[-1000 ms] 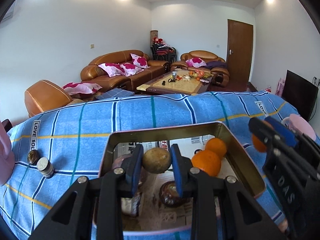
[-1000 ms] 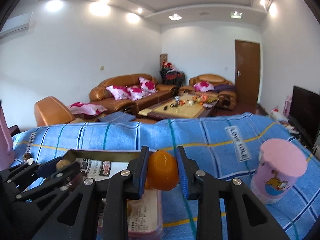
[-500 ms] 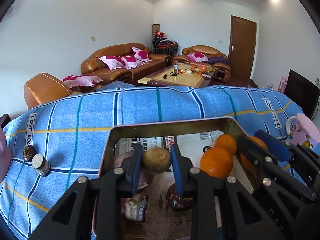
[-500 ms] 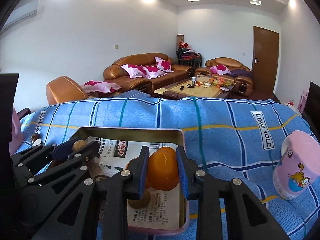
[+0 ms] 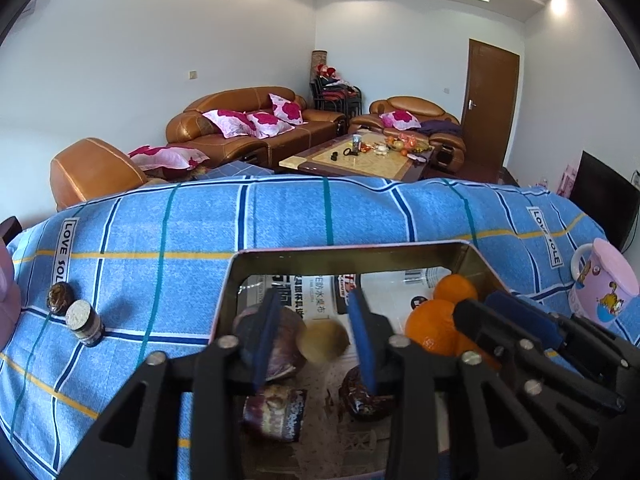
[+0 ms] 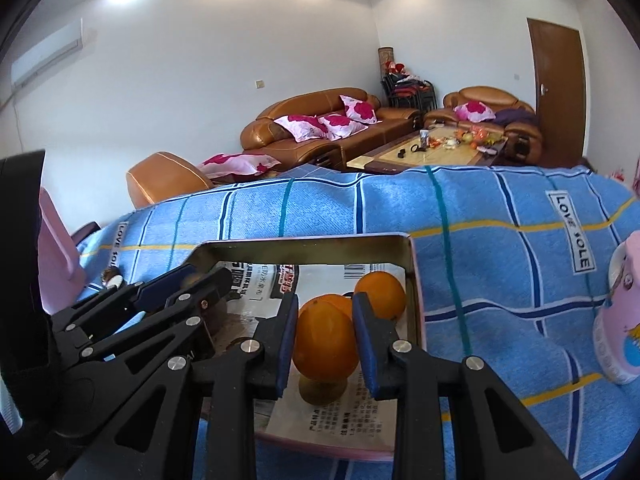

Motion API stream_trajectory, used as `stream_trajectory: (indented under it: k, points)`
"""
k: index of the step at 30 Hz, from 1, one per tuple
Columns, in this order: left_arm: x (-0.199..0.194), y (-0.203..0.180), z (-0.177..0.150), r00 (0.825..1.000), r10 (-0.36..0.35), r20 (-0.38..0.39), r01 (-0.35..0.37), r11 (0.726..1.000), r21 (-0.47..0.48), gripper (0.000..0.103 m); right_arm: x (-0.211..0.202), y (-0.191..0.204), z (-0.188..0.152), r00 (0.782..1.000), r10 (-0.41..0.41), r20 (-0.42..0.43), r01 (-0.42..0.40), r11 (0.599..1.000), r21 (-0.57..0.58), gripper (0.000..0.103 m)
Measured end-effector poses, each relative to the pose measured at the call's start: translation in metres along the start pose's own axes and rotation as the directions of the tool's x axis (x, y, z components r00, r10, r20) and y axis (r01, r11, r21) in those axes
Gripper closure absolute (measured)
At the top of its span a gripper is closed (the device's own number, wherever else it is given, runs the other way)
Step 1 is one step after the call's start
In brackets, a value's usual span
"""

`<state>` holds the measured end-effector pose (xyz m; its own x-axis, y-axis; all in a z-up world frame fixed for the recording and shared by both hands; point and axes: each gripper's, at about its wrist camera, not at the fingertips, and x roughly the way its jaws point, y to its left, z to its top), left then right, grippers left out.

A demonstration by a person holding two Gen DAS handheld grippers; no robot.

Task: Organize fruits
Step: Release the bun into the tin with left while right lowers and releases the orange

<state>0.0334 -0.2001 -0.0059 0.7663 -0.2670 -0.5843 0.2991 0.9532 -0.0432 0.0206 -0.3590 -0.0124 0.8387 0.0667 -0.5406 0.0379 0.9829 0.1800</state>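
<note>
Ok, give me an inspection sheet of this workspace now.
Surface: blue checked cloth.
Job's things: tray lined with newspaper; two oranges on its right side; dark fruits on its left side; brown fruit, blurred, loose between the left tongs' fingers.
Clutter: pink mug right of the tray; two small round items left of it.
Grippers: left tongs open over the tray; right tongs shut on a third orange over the tray.
Cables: nothing seen on the cloth.
Surroundings: sofas, coffee table, door.
</note>
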Motion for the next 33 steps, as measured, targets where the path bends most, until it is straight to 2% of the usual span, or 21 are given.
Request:
stream_trajectory:
  k: [1,3,6,9,11,13,14,20,26,29,33]
  points:
    - [-0.001,0.002,0.001,1.0,0.009,-0.002,-0.009,1.0,-0.013,0.041,-0.003,-0.002,0.001,1.0,0.011,0.014,-0.011,1.0,0.013,0.073]
    - [-0.005,0.006,0.002,1.0,0.008,0.012,-0.008,0.999,-0.037,0.027,-0.009,-0.006,0.003,0.999,0.034,0.04,-0.036,0.998,0.046,0.072]
    - [-0.01,0.009,0.003,0.999,0.003,0.034,-0.001,0.998,-0.06,0.013,-0.017,-0.014,0.006,0.995,0.067,0.071,-0.074,0.993,0.093,0.071]
    - [-0.016,0.012,0.005,0.998,0.012,0.057,-0.007,0.997,-0.082,0.0,-0.027,-0.016,0.008,0.991,0.056,0.124,-0.07,0.992,0.109,0.071]
    - [-0.021,0.016,0.005,0.997,0.008,0.083,0.001,0.994,-0.105,0.0,-0.035,-0.018,0.009,0.985,0.036,0.167,-0.056,0.992,0.116,0.065]
    - [-0.023,0.018,0.007,0.996,0.011,0.09,0.0,0.993,-0.122,0.0,-0.044,-0.019,0.008,0.974,-0.004,0.227,-0.026,0.991,0.128,0.03]
    - [-0.023,0.02,0.007,0.996,0.012,0.092,0.001,0.991,-0.133,0.0,-0.046,-0.019,0.009,0.966,-0.024,0.256,-0.011,0.991,0.136,0.025]
    - [-0.027,0.03,0.008,0.993,0.053,0.101,-0.034,0.981,-0.189,0.0,-0.058,-0.02,0.007,0.932,-0.128,0.338,0.086,0.987,0.137,0.023]
    - [-0.047,0.041,0.004,0.975,0.154,0.161,-0.136,0.984,-0.119,0.0,-0.064,-0.012,0.004,0.91,-0.124,0.397,0.1,0.992,0.081,0.023]
    - [-0.057,0.052,0.002,0.967,0.187,0.176,-0.177,0.982,-0.069,0.0,-0.064,-0.003,0.002,0.91,-0.111,0.401,0.112,0.994,0.02,0.023]
    - [-0.068,0.073,-0.002,0.951,0.236,0.202,-0.231,0.972,-0.05,0.0,-0.063,0.011,-0.003,0.914,-0.105,0.393,0.134,0.99,-0.046,0.023]
